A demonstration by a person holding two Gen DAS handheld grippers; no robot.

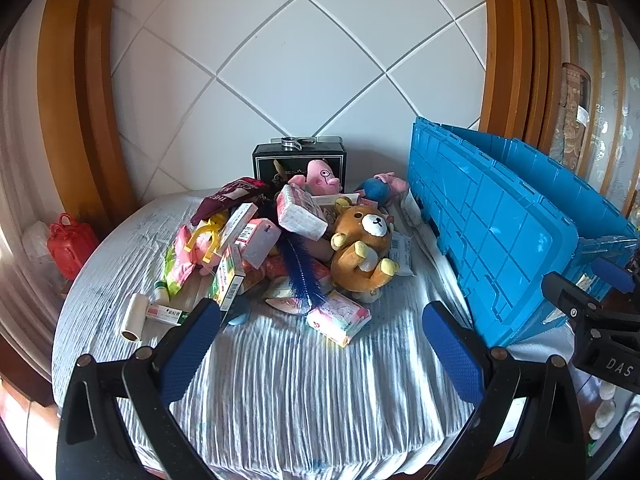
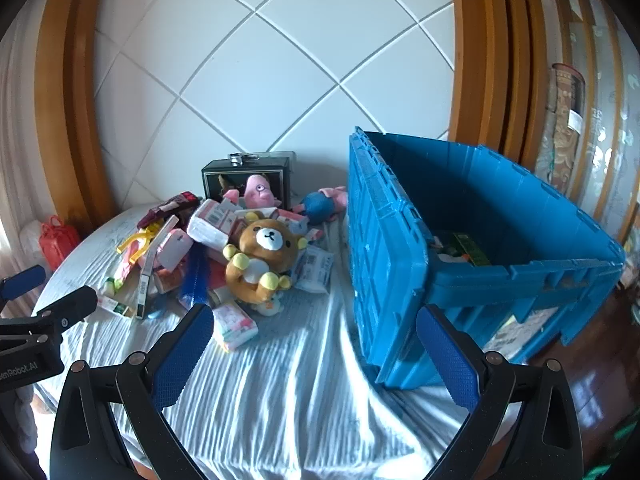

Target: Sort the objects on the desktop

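A pile of small things lies on the white-clothed table (image 1: 300,380): a brown bear plush (image 1: 366,248), a pink plush (image 1: 322,178), tissue packs (image 1: 338,318), medicine boxes (image 1: 230,276) and a blue feather (image 1: 302,276). The bear plush (image 2: 264,252) also shows in the right wrist view. A blue crate (image 2: 460,248) stands at the right with its lid flap (image 1: 492,232) up and a few items inside. My left gripper (image 1: 320,332) is open and empty, short of the pile. My right gripper (image 2: 314,340) is open and empty, between pile and crate.
A black box (image 1: 298,160) stands behind the pile by the white tiled wall. A white roll (image 1: 134,318) lies at the pile's left. A red bag (image 1: 70,242) sits off the table's left. Wooden frames flank the wall.
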